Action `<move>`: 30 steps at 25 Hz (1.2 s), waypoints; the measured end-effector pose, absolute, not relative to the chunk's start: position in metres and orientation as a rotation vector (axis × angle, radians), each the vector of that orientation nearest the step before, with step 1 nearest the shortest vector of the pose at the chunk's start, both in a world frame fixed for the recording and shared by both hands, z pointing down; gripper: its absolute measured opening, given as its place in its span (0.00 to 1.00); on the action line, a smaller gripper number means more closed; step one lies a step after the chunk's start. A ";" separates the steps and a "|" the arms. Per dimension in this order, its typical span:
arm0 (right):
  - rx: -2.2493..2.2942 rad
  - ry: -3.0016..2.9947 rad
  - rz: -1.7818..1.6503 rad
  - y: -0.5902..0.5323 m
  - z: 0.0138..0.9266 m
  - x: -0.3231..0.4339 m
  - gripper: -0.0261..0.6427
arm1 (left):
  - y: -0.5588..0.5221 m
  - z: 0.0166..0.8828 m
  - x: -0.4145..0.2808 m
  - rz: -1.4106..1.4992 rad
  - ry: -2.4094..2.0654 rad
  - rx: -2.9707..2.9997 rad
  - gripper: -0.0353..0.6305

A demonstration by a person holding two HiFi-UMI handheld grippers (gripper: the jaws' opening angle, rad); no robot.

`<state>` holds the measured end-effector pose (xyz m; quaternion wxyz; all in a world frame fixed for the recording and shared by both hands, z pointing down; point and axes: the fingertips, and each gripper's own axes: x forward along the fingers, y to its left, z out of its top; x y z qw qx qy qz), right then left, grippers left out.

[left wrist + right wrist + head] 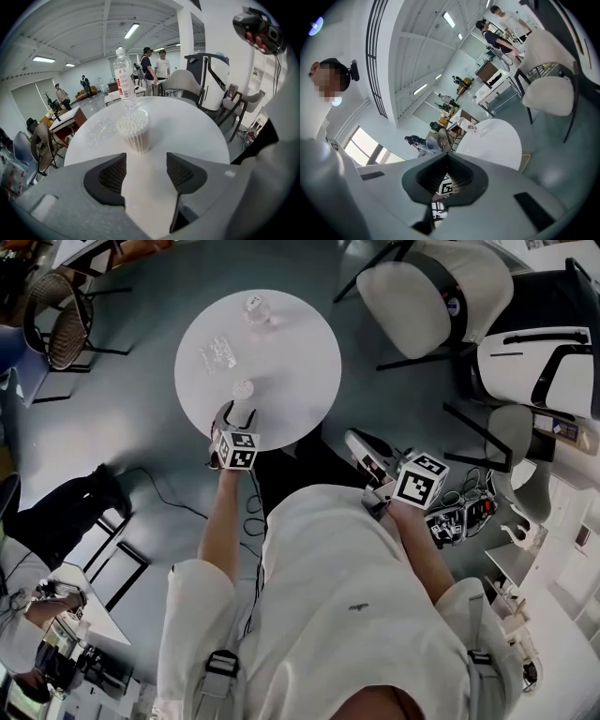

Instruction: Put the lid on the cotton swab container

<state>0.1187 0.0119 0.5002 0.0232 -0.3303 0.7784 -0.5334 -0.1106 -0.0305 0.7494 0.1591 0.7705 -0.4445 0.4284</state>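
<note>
Round white table [300, 362] in an open office, seen from above.
A clear water bottle [123, 75] with a red label stands upright near the table's 12 o'clock edge. White padded chairs [422, 292] sit on the grey floor [141, 427] at 2 o'clock from the table, a mesh-backed chair [54, 320] at 10 o'clock, and a tangle of cables [464, 502] at 4 o'clock. Beyond the bottle, several people [149, 63] stand under long ceiling lights [131, 30].
</note>
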 end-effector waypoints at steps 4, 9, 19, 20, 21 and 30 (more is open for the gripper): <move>-0.936 2.448 -1.649 0.014 0.495 0.115 0.05 | -0.002 0.732 -0.098 1.204 -1.299 2.179 0.45; -0.814 2.514 -1.669 0.012 0.494 0.090 0.05 | 0.027 0.705 -0.093 1.174 -1.345 2.172 0.41; -0.685 2.706 -1.662 0.038 0.494 0.026 0.05 | 0.082 0.651 -0.115 1.038 -1.467 2.147 0.20; -0.691 2.707 -1.676 0.043 0.495 0.021 0.05 | 0.088 0.647 -0.118 1.024 -1.477 2.147 0.17; -0.696 2.707 -1.690 0.049 0.496 0.015 0.05 | 0.093 0.642 -0.122 1.010 -1.486 2.150 0.16; -0.747 2.713 -1.732 0.132 0.500 -0.043 0.05 | 0.149 0.603 -0.169 0.930 -1.524 2.219 0.10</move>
